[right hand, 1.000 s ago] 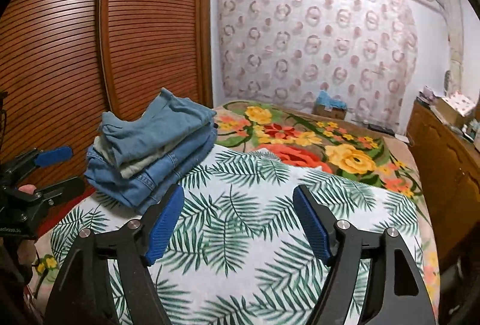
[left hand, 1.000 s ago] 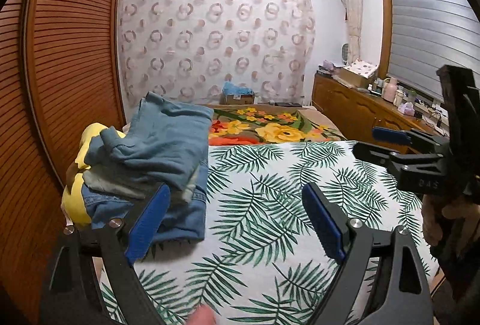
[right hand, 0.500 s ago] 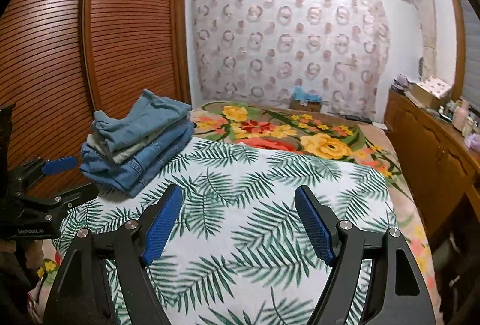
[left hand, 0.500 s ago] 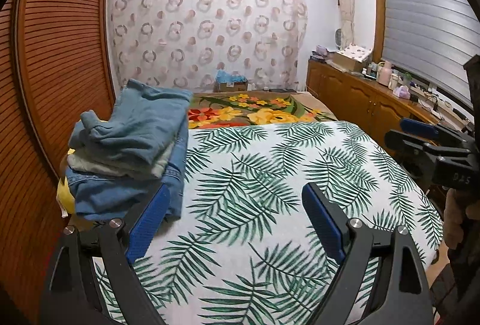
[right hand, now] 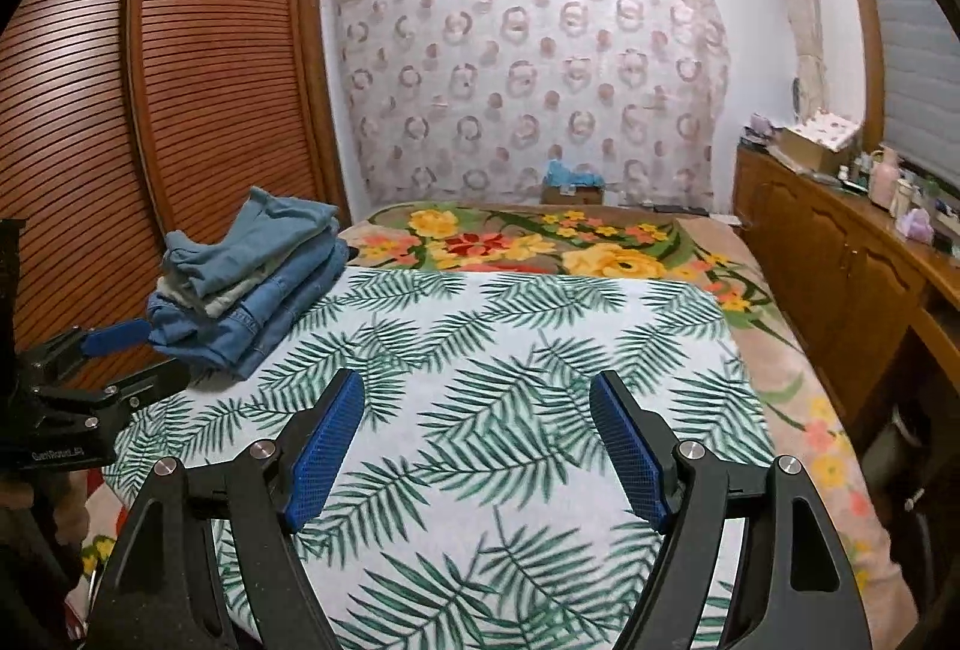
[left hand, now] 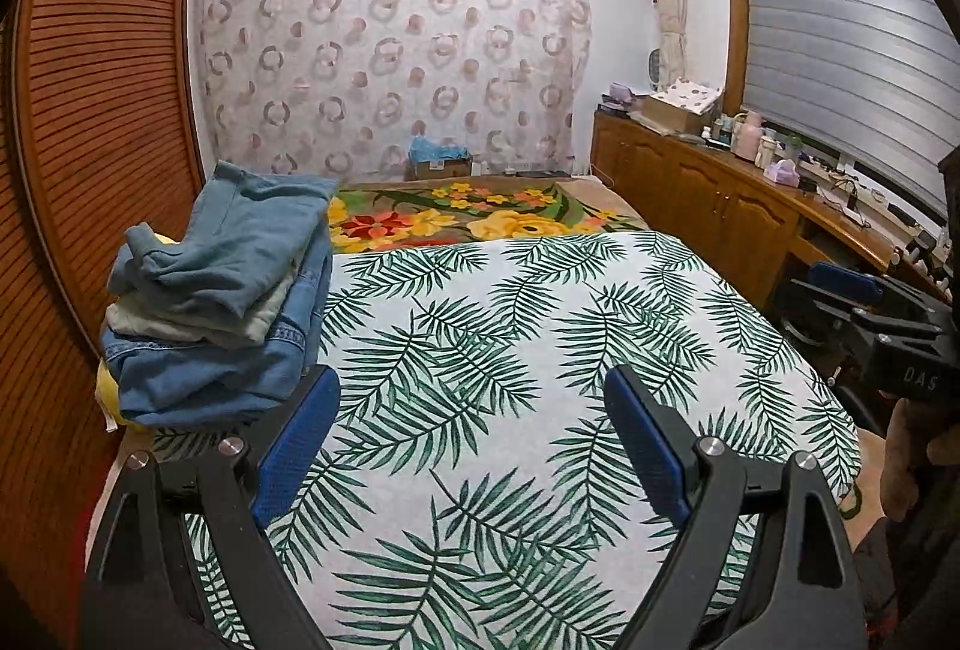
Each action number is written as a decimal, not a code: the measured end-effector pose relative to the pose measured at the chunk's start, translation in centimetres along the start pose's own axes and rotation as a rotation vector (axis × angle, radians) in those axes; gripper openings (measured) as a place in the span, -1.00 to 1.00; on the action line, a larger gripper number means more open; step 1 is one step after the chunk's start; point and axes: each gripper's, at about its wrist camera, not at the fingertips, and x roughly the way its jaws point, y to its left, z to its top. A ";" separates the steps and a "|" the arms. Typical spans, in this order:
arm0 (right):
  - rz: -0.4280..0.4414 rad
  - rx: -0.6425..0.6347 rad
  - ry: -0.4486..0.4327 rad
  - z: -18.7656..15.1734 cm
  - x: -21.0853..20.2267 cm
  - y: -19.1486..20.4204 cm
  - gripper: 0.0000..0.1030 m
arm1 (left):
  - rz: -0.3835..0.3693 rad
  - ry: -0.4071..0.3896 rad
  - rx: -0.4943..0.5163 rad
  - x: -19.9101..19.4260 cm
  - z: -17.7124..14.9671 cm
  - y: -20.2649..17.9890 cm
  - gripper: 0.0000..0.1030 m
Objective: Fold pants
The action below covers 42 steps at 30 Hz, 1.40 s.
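Note:
A stack of folded denim and light blue pants sits on the left edge of the palm-leaf sheet; it also shows in the right wrist view. My left gripper is open and empty, held above the near end of the sheet, right of the stack. My right gripper is open and empty over the sheet's near middle. Each gripper shows at the edge of the other's view: the right one, the left one.
A floral blanket covers the far half of the bed. A slatted wooden wardrobe stands left. A wooden sideboard with bottles and boxes runs along the right. A cardboard box lies beyond the bed.
Both grippers have drawn back and up from the pants stack; it looks smaller and farther now. Both stay open and empty.

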 end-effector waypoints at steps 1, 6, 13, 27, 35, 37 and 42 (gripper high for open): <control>-0.013 -0.002 -0.003 0.0 -0.1 0.1 0.56 | 0.002 -0.003 0.001 -0.2 0.1 -0.2 0.75; -0.050 0.002 -0.025 0.4 -1.3 0.7 0.59 | 0.005 -0.027 0.000 -1.5 0.7 -0.8 0.75; -0.069 0.002 -0.062 -0.3 -2.8 1.9 0.63 | 0.008 -0.066 0.018 -3.6 2.0 -1.3 0.75; -0.088 -0.005 -0.151 -1.1 -5.1 3.0 0.66 | 0.014 -0.151 0.012 -7.1 3.3 -1.2 0.75; -0.089 -0.015 -0.171 -2.1 -5.0 3.3 0.67 | 0.019 -0.161 0.014 -7.4 3.1 -1.1 0.75; -0.088 -0.015 -0.171 -2.2 -4.9 3.2 0.67 | 0.021 -0.161 0.015 -7.4 3.1 -1.2 0.75; -0.090 -0.017 -0.173 -2.3 -4.8 3.1 0.67 | 0.021 -0.161 0.015 -7.4 3.1 -1.2 0.75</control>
